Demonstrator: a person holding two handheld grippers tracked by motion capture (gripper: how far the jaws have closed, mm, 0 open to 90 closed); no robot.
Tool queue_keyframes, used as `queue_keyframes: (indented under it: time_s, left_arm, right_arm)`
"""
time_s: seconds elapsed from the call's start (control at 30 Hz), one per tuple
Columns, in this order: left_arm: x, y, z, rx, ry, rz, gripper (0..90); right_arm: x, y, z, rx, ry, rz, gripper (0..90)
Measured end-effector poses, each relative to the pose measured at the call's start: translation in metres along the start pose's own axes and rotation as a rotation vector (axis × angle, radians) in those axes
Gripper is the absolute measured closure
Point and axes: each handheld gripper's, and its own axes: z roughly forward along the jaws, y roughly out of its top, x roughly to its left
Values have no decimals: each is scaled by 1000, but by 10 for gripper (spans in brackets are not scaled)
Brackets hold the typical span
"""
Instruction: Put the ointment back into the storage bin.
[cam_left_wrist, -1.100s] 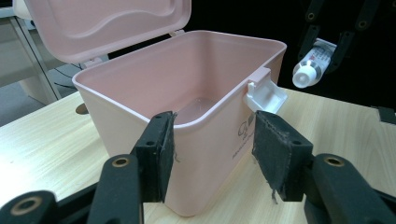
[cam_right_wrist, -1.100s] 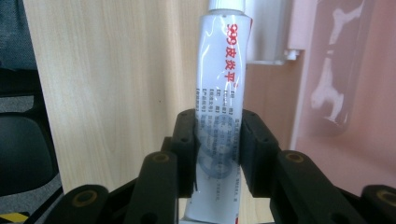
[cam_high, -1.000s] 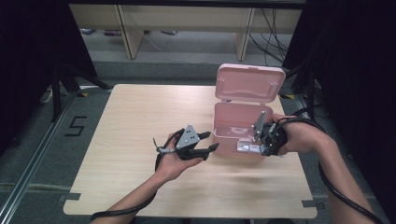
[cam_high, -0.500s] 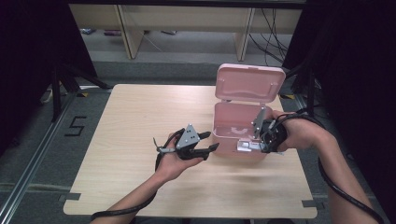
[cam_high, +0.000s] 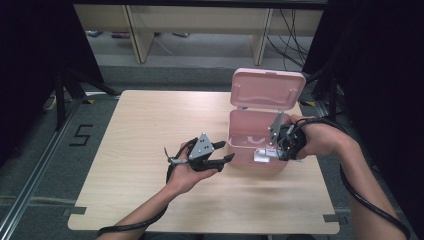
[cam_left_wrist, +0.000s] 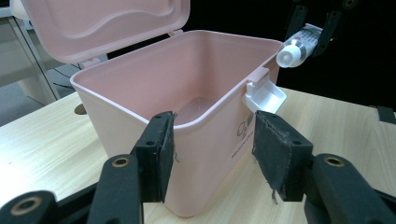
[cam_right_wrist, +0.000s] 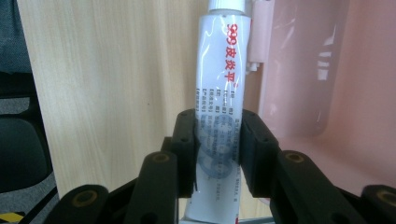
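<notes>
The right gripper (cam_right_wrist: 217, 154) pinches a white tube (cam_right_wrist: 218, 93) between its two black jaws, which press on the tube's lower half. The tube bears red characters along its side, and its white cap points away from the hand. In the left gripper view the tube (cam_left_wrist: 297, 43) hangs capped end first just past the box's front rim, above the white latch (cam_left_wrist: 264, 95), clear of the plastic. From above, the right gripper (cam_high: 281, 142) sits at the near right corner of the box, the hand (cam_high: 320, 137) wrapped round it and a black cable trailing back along the forearm.

The left gripper (cam_high: 220, 152) rests in the upturned left hand (cam_high: 187, 172) just left of the box, its jaws spread and holding nothing. In its own view the left gripper (cam_left_wrist: 212, 156) has its jaws apart before the box's near corner; I cannot tell whether the pads touch the wall.

The pink box (cam_high: 245, 145) stands on the right half of the wooden table (cam_high: 130, 130), its lid (cam_high: 267, 89) swung up and back on its hinge. The inside (cam_left_wrist: 196, 88) looks bare as far as can be seen.

Beyond the table are pale shelving legs (cam_high: 137, 35) and dark cables on the floor (cam_high: 295, 30). A "5" is marked on the floor (cam_high: 80, 135) at the table's left.
</notes>
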Motion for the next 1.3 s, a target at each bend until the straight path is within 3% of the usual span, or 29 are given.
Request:
queue_keyframes:
  time_s: [0.13,0.2,0.23,0.27,0.3,0.33,0.37,0.47,0.5,0.53,0.6,0.63,0.67,0.73,0.8,0.83,0.87,0.9,0.93,1.0,1.1,1.2,1.27,1.3]
  left_arm:
    - [0,0,0,-1,-1,1,479]
    - [-1,0,1,0,-1,1,479]
    - [-1,0,1,1,-2,1,479]
    - [-1,0,1,1,-3,1,479]
    - [-1,0,1,1,-3,1,479]
    - [-1,0,1,1,-4,1,479]
    - [-1,0,1,0,-4,1,479]
    - [-1,0,2,1,-8,6,479]
    - [-1,0,1,1,-7,7,479]
    - [-1,0,1,1,-4,0,479]
    - [-1,0,1,0,-3,1,479]
    - [-1,0,1,-1,-2,0,479]
    - [-1,0,1,-1,-2,1,479]
    - [-1,0,1,0,-2,2,479]
    - [-1,0,1,0,-2,2,479]
    - [-1,0,1,0,-2,1,479]
    - [-1,0,1,1,-3,1,478]
    - [-1,0,1,2,-4,2,478]
    - [-1,0,2,3,-7,9,478]
    - [-1,-1,2,5,-6,4,478]
    - [-2,-1,3,9,-8,2,478]
    - [-2,-2,4,9,-10,0,477]
    - [-2,-2,4,9,-9,-2,477]
    - [-2,-2,3,9,-9,-3,477]
  right_arm:
    - [-1,0,-1,6,-1,27,707]
    - [-5,1,-1,-8,-6,-21,708]
    - [-2,0,-3,14,-8,24,708]
    - [-3,0,-3,10,-9,23,708]
    - [-6,1,-3,-6,-7,-15,708]
    - [-6,2,-3,-9,-10,-11,708]
    - [-4,1,-4,4,-5,28,708]
    - [-8,3,-5,8,-15,1,707]
    - [-11,3,-4,-12,-19,-33,707]
    - [-8,2,-5,8,-15,24,707]
    - [-12,3,-5,7,-18,2,708]
    - [-11,3,-5,16,-14,28,708]
    - [-14,3,-4,3,-15,3,708]
    - [-14,3,-5,16,-13,25,708]
    - [-17,4,-5,12,-17,-9,708]
    - [-15,4,-5,21,-16,29,707]
    - [-18,4,-4,10,-15,-14,707]
    - [-17,5,-5,22,-15,20,707]
    - [-20,5,-5,8,-14,-14,708]
    - [-23,6,-5,3,-12,-30,707]
    - [-23,7,-6,23,-13,10,707]
    - [-24,7,-7,23,-20,16,707]
    - [-28,8,-7,9,-6,-20,707]
    - [-26,9,-7,24,-7,18,707]
